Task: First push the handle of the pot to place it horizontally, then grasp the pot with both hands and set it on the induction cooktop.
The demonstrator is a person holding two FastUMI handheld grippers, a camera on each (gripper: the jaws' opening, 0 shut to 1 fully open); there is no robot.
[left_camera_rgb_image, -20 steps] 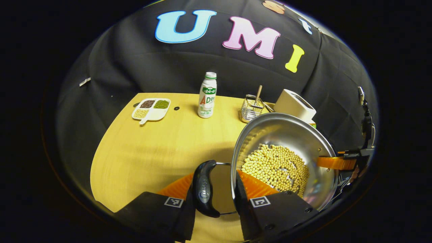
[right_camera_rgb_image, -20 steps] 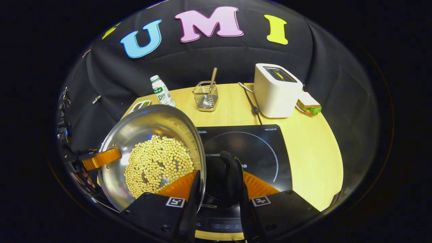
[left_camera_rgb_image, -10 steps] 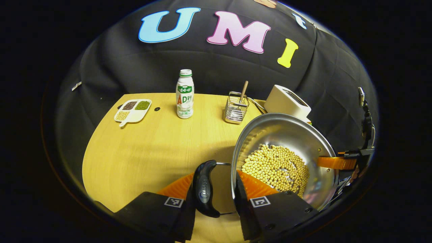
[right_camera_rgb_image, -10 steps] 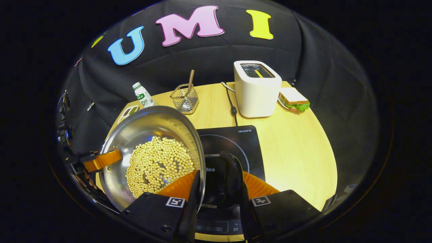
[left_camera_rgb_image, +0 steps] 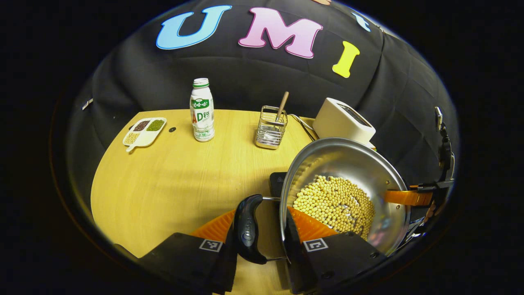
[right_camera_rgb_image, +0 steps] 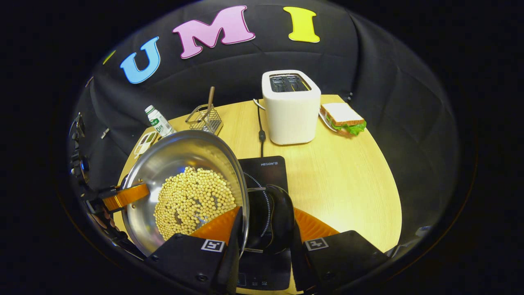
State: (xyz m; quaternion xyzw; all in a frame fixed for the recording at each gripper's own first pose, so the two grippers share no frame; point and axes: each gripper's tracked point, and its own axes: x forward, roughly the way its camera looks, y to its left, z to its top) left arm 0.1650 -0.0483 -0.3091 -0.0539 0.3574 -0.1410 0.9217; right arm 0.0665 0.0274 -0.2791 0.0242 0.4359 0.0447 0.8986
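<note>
A steel pot (left_camera_rgb_image: pixel 344 164) full of pale round beans hangs tilted between my two grippers. My left gripper (left_camera_rgb_image: pixel 260 221) is shut on the pot's black side handle (left_camera_rgb_image: pixel 247 229), one finger against the grip and the other by the rim. In the right gripper view the pot (right_camera_rgb_image: pixel 180 159) sits at the left, and my right gripper (right_camera_rgb_image: pixel 266 221) is shut on the opposite black handle (right_camera_rgb_image: pixel 282 217). The black induction cooktop (right_camera_rgb_image: pixel 268 172) lies under that handle and the pot's edge; its corner (left_camera_rgb_image: pixel 277 182) peeks out beside the pot. Each gripper's far finger shows across the pot.
On the wooden table (left_camera_rgb_image: pixel 172 184) stand a milk bottle (left_camera_rgb_image: pixel 202 110), a wire basket with a wooden stick (left_camera_rgb_image: pixel 270 131), a divided dish of beans (left_camera_rgb_image: pixel 143 132) and a white toaster (right_camera_rgb_image: pixel 290 107) with its cord. A sandwich (right_camera_rgb_image: pixel 342 119) lies right of the toaster.
Both grippers have carried the pot sideways toward the cooktop. The table things slid left in both views, and the cooktop's corner has come into the left gripper view.
</note>
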